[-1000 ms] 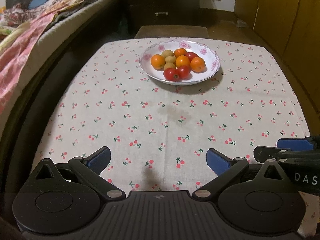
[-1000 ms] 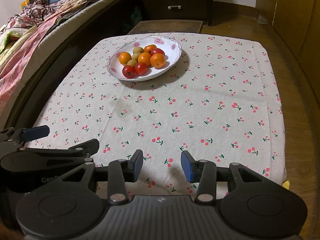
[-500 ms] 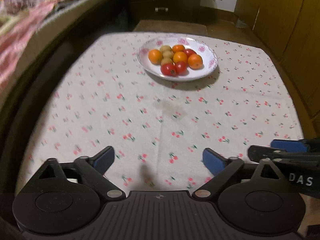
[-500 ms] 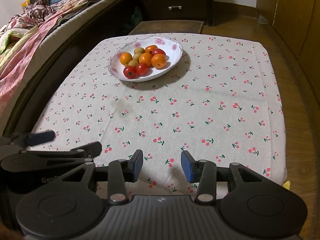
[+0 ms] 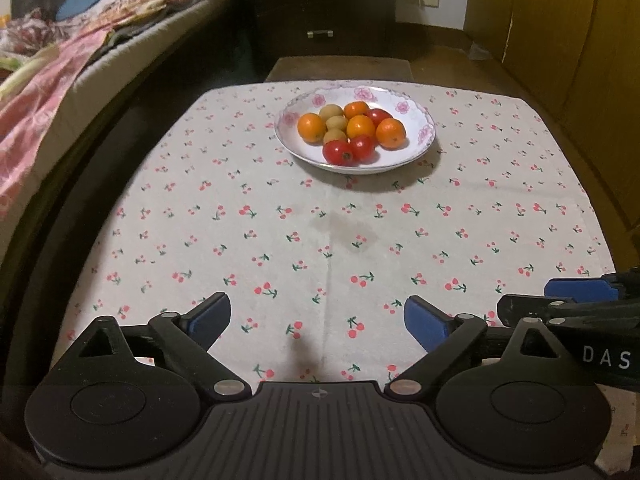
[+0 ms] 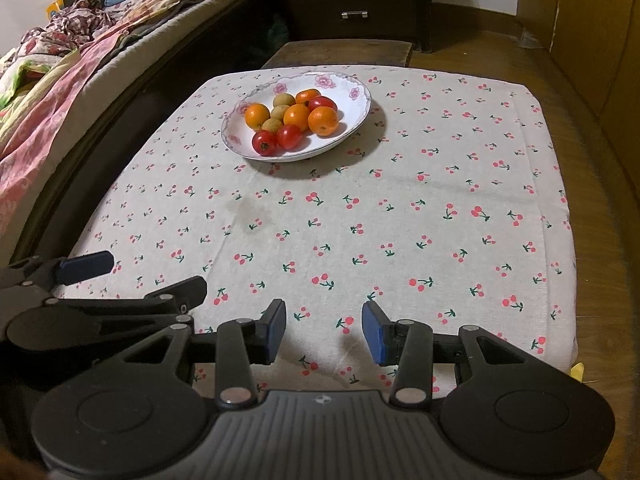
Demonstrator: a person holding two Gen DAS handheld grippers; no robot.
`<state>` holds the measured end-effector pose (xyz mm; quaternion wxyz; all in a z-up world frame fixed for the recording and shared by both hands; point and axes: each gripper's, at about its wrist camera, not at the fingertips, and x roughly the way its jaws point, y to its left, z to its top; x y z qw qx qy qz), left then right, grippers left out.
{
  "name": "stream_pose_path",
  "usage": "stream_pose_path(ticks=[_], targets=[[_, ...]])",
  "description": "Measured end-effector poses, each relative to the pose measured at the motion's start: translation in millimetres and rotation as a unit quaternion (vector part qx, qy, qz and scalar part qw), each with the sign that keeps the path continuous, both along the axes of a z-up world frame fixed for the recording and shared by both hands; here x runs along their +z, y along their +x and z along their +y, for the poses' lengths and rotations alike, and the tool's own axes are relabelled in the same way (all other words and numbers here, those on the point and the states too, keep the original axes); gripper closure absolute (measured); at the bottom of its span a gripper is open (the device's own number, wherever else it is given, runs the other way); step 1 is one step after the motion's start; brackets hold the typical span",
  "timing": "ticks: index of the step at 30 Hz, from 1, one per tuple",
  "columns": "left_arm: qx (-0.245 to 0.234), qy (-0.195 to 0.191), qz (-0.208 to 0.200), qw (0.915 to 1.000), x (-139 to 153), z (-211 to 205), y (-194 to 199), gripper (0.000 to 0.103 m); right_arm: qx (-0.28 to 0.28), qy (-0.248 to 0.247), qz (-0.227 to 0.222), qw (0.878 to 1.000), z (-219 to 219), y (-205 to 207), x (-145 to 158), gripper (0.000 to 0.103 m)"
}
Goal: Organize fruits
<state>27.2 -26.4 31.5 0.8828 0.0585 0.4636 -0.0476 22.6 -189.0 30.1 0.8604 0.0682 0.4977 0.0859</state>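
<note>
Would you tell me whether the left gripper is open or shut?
Open: the left gripper has its blue-padded fingers spread wide, with only cherry-print tablecloth between.

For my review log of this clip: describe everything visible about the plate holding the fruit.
The plate is a shallow, round, glossy white dish, ceramic by its look, with pink flowers printed around its rim. It sits flat on the cherry-print tablecloth at the table's far side, casting a shadow toward the camera. Piled in it are four oranges, three tomatoes and three small yellow-brown fruits. Neither gripper touches it; both are open, far back at the near edge.
</note>
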Motion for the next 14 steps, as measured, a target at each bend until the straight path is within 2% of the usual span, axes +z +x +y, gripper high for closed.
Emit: stream_pose_path(ticks=[14], targets=[[0.017, 0.013, -0.006, 0.9998, 0.1, 2.6, 0.9, 0.002, -0.003, 0.000, 0.002, 1.000, -1.0, 0.7, -0.7, 0.058]])
